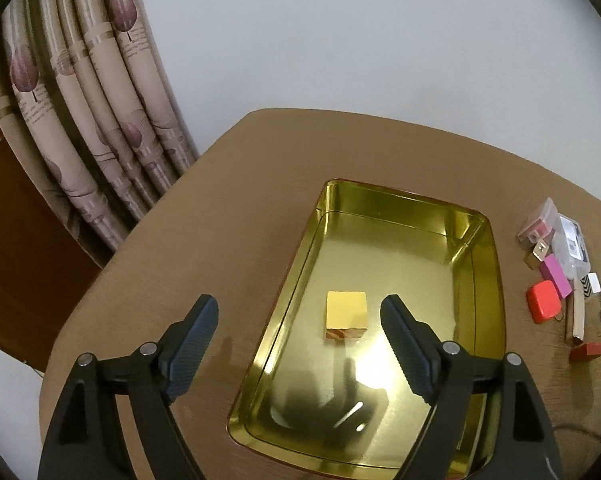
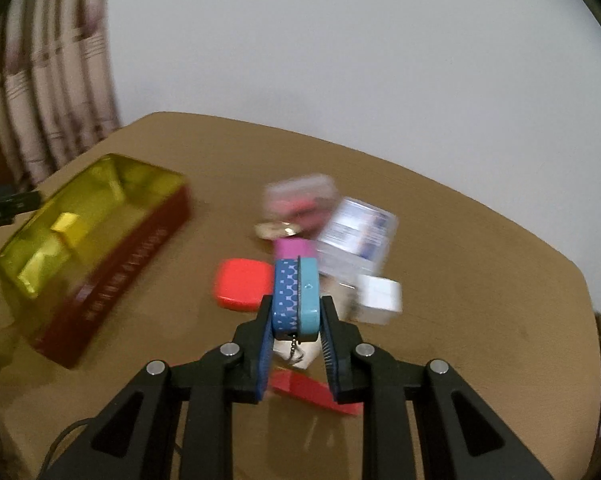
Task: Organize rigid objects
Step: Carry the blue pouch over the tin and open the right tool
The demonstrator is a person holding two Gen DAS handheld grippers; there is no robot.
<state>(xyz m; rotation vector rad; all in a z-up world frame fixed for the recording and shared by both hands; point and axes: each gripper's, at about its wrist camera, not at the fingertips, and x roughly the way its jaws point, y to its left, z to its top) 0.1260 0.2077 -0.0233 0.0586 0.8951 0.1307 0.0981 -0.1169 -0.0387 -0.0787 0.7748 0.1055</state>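
- Case (image 2: 296, 296), blue and teal, rides edge-up in your right gripper (image 2: 296, 320), its long axis running forward along the fingers and a short chain hanging from its near end.
- Your right jaws pinch the case by its two broad faces, above the clutter on the table (image 2: 480, 264).
- Tin (image 2: 112, 248), gold inside and red outside, lies well off to the left of that gripper; the carry, by my reading, must swing left across the table.
- Box (image 1: 346, 314), small and gold, sits alone on the tin floor.
- Your left gripper (image 1: 300, 320) hovers over the tin's near end with jaws spread wide and nothing between them, the box just ahead.
- Clutter (image 1: 556, 268) waits right of the tin: a red case, a pink block, clear boxes, blurred in the right view.
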